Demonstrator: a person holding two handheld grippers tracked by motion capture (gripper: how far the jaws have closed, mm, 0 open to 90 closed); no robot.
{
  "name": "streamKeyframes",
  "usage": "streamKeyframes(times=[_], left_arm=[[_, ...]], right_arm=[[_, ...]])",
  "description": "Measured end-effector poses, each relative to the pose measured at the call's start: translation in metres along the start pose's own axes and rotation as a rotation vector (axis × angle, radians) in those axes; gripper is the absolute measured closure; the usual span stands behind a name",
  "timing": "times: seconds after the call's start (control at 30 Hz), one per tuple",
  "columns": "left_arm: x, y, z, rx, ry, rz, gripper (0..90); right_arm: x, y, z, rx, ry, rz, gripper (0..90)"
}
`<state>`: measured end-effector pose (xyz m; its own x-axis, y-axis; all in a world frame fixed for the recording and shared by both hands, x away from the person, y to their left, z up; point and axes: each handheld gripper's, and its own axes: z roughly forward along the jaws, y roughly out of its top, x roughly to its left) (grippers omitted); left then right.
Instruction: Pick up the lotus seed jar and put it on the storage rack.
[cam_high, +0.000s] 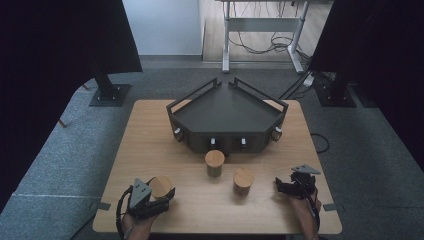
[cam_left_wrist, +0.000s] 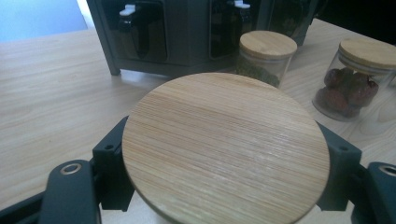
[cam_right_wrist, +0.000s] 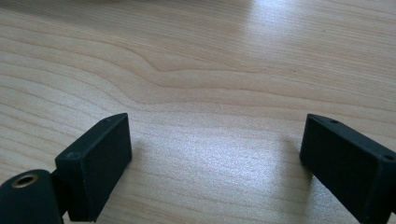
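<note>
A glass jar with a round bamboo lid (cam_high: 161, 186) is at the table's near left, and my left gripper (cam_high: 158, 196) is shut on it. In the left gripper view the lid (cam_left_wrist: 224, 144) spans the gap, with a black jaw pressed against each side of the jar. A second lidded jar (cam_high: 215, 162) holding something green (cam_left_wrist: 266, 58) stands in front of the dark rack (cam_high: 227, 117). A third jar (cam_high: 243, 181) with red pieces inside (cam_left_wrist: 355, 79) stands to its right. My right gripper (cam_high: 283, 188) rests low at the near right, open over bare wood (cam_right_wrist: 215, 158).
The dark angled rack (cam_left_wrist: 187, 32) with railed sides and small bottles in its front slots sits at the far middle of the wooden table (cam_high: 150, 135). Black stands and curtains flank the table. A desk frame and cables lie beyond on the floor.
</note>
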<state>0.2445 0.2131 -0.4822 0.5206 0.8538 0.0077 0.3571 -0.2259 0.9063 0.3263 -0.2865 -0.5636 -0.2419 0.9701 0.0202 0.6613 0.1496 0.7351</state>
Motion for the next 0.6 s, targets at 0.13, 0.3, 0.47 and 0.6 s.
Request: streamKeyframes(times=[0.13, 0.3, 0.47, 0.6], left_arm=[[0.003, 0.005, 0.004, -0.003, -0.009, -0.007, 24.8], [0.006, 0.011, 0.008, -0.005, -0.016, -0.011, 24.8], [0.008, 0.017, 0.011, -0.007, -0.019, -0.006, 24.8], [0.011, 0.023, 0.012, -0.014, -0.020, -0.007, 24.8]], right_arm=[[0.000, 0.000, 0.000, 0.000, 0.000, 0.000, 8.3], [0.000, 0.000, 0.000, 0.001, 0.001, -0.001, 8.2], [0.000, 0.000, 0.000, 0.000, 0.001, -0.001, 8.2], [0.000, 0.000, 0.000, 0.001, 0.001, -0.001, 8.1]])
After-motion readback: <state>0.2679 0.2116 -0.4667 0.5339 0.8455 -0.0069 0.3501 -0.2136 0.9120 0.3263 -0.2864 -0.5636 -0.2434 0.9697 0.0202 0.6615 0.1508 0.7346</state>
